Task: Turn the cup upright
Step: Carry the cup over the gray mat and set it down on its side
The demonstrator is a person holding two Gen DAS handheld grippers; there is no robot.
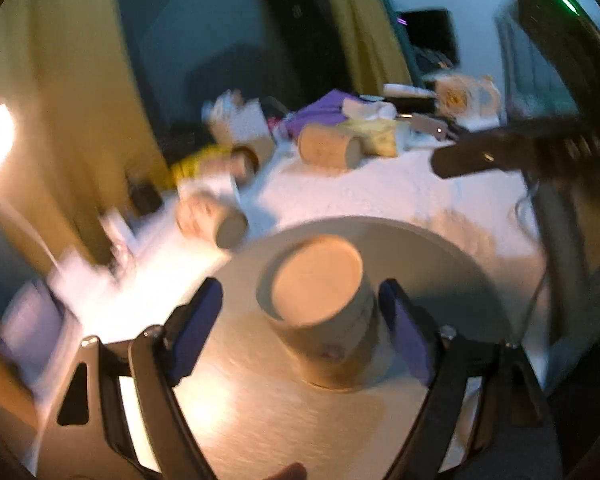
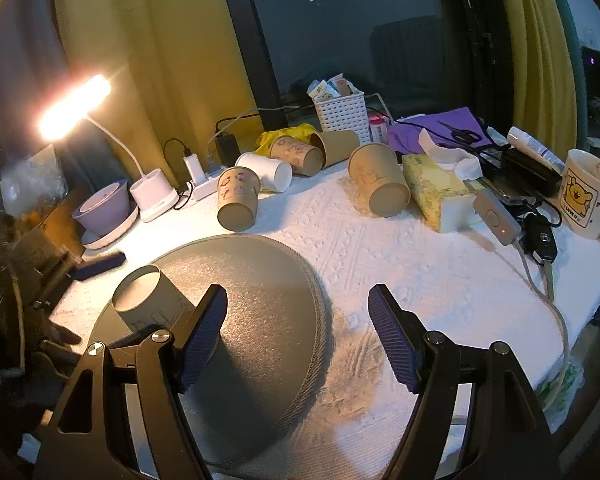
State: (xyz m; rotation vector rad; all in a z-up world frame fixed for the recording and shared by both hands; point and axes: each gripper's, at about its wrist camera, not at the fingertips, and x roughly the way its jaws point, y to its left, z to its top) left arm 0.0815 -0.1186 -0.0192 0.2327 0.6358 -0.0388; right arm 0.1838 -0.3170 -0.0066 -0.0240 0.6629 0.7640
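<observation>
A brown paper cup [image 1: 320, 308] stands on the round grey mat [image 1: 440, 264]; its flat closed end faces up, rim down. My left gripper [image 1: 300, 328] is open, its blue pads on either side of the cup, not touching it. The left wrist view is motion-blurred. In the right wrist view the same cup [image 2: 148, 300] stands at the mat's [image 2: 268, 280] left side, with the left gripper's finger [image 2: 96, 266] beside it. My right gripper [image 2: 298, 332] is open and empty, over the mat's right edge.
Several paper cups lie on their sides on the white tablecloth [image 2: 420, 272], among them one [image 2: 236, 200] and another [image 2: 380, 186]. A tissue box [image 2: 436, 192], a cartoon mug [image 2: 586, 194], a lamp [image 2: 76, 106], a purple bowl [image 2: 104, 206], a white basket [image 2: 342, 114] and cables crowd the edges.
</observation>
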